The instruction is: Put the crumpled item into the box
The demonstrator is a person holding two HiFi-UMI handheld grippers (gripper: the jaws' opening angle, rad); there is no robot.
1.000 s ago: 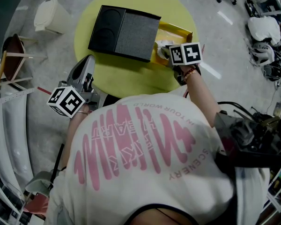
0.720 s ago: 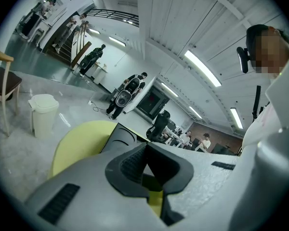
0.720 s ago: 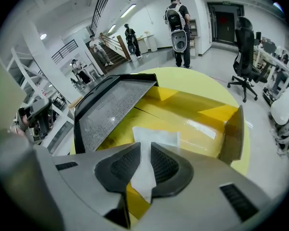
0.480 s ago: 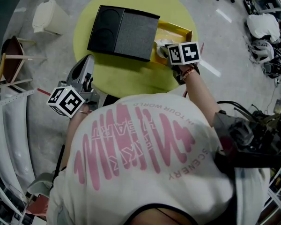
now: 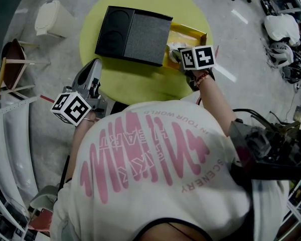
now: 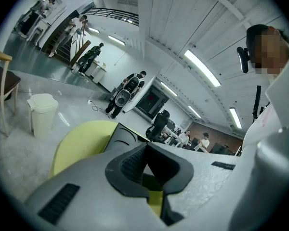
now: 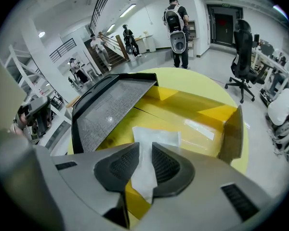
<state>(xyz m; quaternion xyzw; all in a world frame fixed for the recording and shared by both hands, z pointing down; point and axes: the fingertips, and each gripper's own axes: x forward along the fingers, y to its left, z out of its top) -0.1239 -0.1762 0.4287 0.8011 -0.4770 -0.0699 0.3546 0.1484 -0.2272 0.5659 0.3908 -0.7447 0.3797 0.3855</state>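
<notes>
The crumpled white paper [image 7: 156,138] lies partly on the floor of the open yellow box [image 7: 197,112], and its near end runs back between my right gripper's [image 7: 145,165] jaws. Those jaws are opening and the pads no longer squeeze the paper. In the head view the right gripper [image 5: 176,54] hovers over the box's [image 5: 190,34] near left corner, with the paper [image 5: 173,47] just ahead of it. The box's black lid [image 5: 135,34] lies beside it on the round yellow table [image 5: 140,84]. My left gripper [image 5: 93,67] is held back at the table's near left edge, shut and empty [image 6: 145,165].
A white bin [image 5: 52,16] and a wooden chair [image 5: 12,64] stand on the floor to the left of the table. Gear and cables lie at the right [image 5: 283,34]. An office chair [image 7: 243,57] and several people stand beyond the table.
The right gripper has stayed over the box's corner and both arms have barely moved. The white paper shows slightly more ahead of the right jaws.
</notes>
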